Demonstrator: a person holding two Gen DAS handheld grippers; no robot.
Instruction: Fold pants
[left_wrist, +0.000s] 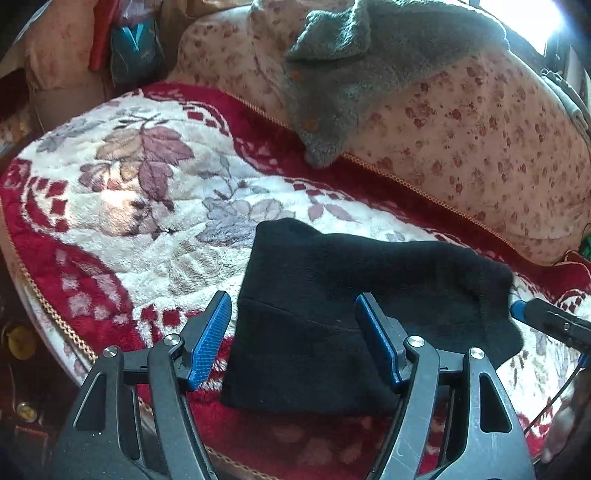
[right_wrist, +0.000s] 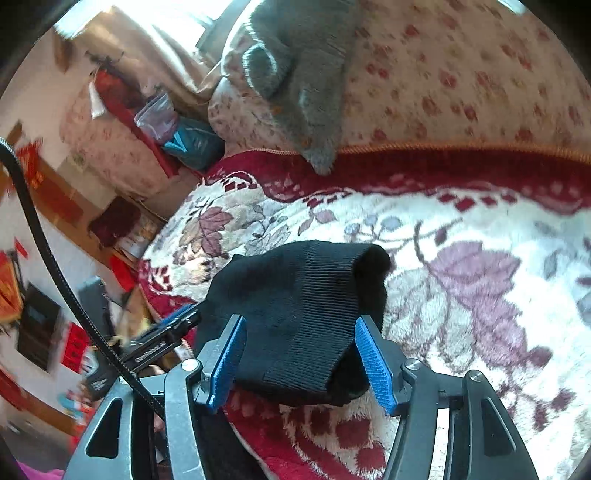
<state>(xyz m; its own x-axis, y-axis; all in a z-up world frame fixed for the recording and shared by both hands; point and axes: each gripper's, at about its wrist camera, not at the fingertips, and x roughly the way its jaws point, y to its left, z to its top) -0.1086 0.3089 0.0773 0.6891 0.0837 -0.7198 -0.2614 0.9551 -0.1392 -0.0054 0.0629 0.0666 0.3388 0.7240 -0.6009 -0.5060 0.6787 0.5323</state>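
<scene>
The folded black pants (left_wrist: 332, 317) lie on the floral blanket (left_wrist: 122, 192) just ahead of both claws. The left claw (left_wrist: 293, 339) is spread wide, pinching nothing. The right claw (right_wrist: 301, 363) is spread too, the pants' ribbed end lying between its pads untouched.

Loads of open floral blanket (left_wrist: 122, 206) ahead-left of the left tool (left_wrist: 293, 332), nothing lying there. Straight ahead the folded black pants (left_wrist: 351, 288) fill the gap. Further ahead, the flowered cushion (left_wrist: 480, 147) with a grey fleece (left_wrist: 332, 85) draped over it blocks the way.
</scene>
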